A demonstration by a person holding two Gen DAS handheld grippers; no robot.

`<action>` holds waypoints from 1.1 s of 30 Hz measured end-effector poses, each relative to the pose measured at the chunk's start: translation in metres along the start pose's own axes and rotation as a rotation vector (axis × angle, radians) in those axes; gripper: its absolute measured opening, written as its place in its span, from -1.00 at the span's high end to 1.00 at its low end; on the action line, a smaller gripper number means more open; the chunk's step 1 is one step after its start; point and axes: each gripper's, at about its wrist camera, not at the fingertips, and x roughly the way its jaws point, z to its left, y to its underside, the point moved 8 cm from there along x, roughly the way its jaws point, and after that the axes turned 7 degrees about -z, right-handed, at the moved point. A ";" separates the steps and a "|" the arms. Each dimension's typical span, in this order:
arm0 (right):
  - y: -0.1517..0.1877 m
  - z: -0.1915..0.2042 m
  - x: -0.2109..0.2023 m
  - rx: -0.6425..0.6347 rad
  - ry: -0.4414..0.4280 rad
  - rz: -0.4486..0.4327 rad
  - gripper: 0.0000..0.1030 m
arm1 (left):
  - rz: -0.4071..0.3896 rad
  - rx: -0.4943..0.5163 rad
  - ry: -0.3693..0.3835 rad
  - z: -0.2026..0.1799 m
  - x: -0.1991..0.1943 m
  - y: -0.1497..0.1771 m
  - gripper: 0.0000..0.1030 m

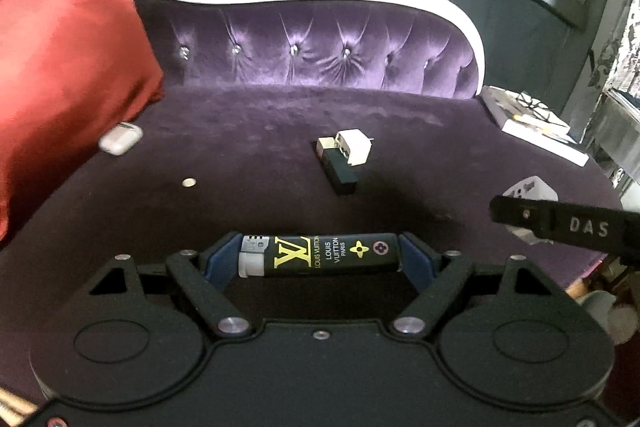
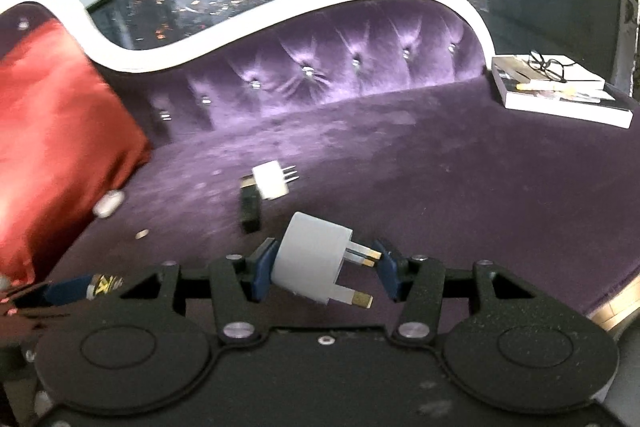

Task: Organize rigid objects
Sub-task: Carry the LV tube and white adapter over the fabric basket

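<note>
My left gripper (image 1: 320, 255) is shut on a black Louis Vuitton lighter (image 1: 320, 255), held crosswise above the purple seat (image 1: 260, 115). My right gripper (image 2: 324, 267) is shut on a white plug adapter (image 2: 310, 263) with gold-tipped prongs; the adapter also shows in the left wrist view (image 1: 532, 193) behind the right gripper's finger. In the middle of the seat a white adapter (image 1: 352, 147) lies against a black block (image 1: 340, 173); both show in the right wrist view (image 2: 272, 179) (image 2: 250, 211). The left gripper with the lighter (image 2: 104, 283) shows low on the left.
A red satin cushion (image 1: 60, 75) stands at the left, with a white earbud case (image 1: 120, 139) at its foot and a coin (image 1: 189, 182) nearby. Books with glasses on top (image 2: 556, 83) lie at the seat's right end. The tufted backrest (image 2: 320, 67) borders the far side.
</note>
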 end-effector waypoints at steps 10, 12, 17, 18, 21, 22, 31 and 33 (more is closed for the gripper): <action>0.047 0.022 -0.105 -0.023 -0.124 0.009 0.00 | 0.016 0.041 0.016 -0.023 -0.084 0.037 -0.53; 0.061 0.023 -0.122 -0.022 -0.130 0.020 -0.01 | 0.019 0.043 0.019 -0.029 -0.097 0.045 -0.53; 0.088 0.019 -0.152 -0.046 -0.111 0.025 -0.01 | 0.043 0.013 0.038 -0.037 -0.117 0.065 -0.53; 0.091 0.017 -0.157 -0.045 -0.112 0.024 0.00 | 0.050 0.011 0.034 -0.038 -0.119 0.068 -0.53; 0.098 0.015 -0.171 -0.036 -0.107 0.018 -0.01 | 0.041 0.010 0.012 -0.038 -0.128 0.073 -0.53; 0.100 0.014 -0.175 -0.036 -0.107 0.016 -0.01 | 0.035 0.009 0.009 -0.038 -0.131 0.074 -0.53; 0.117 0.019 -0.201 -0.031 -0.125 0.019 -0.01 | 0.017 0.010 0.000 -0.045 -0.148 0.088 -0.53; 0.119 0.021 -0.201 -0.039 -0.125 0.019 -0.01 | 0.017 0.016 0.007 -0.047 -0.145 0.089 -0.53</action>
